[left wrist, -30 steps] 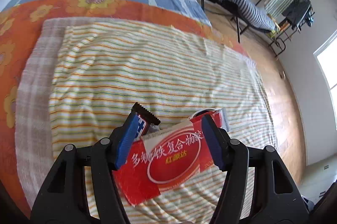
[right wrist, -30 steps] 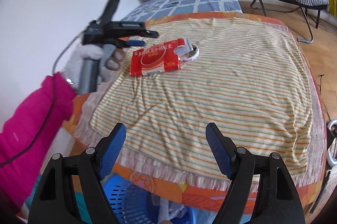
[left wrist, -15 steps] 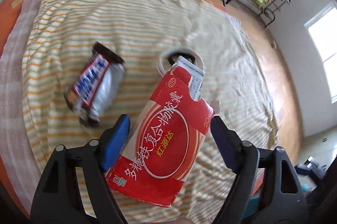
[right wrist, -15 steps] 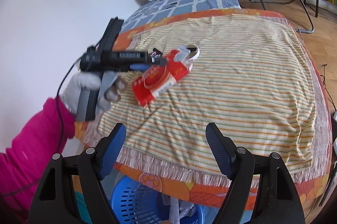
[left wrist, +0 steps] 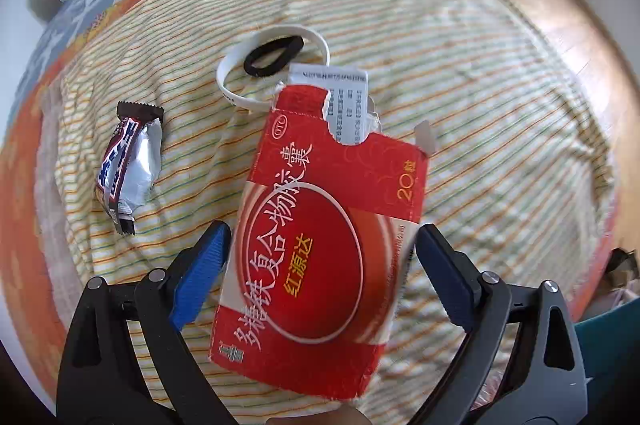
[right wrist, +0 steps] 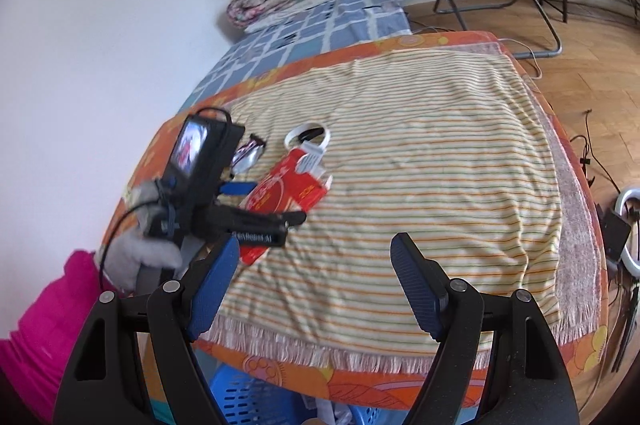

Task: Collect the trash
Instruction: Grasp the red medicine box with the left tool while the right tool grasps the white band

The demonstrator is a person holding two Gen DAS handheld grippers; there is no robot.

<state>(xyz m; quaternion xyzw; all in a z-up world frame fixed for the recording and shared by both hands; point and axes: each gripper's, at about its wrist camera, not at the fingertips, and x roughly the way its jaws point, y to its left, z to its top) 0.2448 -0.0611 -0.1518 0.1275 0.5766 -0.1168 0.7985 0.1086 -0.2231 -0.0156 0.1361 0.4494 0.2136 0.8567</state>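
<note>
Red cardboard medicine box (left wrist: pixel 324 237), its top flap torn open and a white leaflet (left wrist: pixel 346 103) poking out, sits pinched between the blue pads of the left tool (left wrist: pixel 320 265), lifted above the striped blanket (left wrist: pixel 480 85) on the bed. Just left of it on the blanket lies a crumpled candy wrapper (left wrist: pixel 128 165); beyond the box a white ring (left wrist: pixel 236 61) encircles a black hair tie (left wrist: pixel 274 55). The right tool (right wrist: pixel 314 289) hangs spread and empty over the blanket's fringed edge, a blue basket (right wrist: pixel 248 401) below it on the floor
</note>
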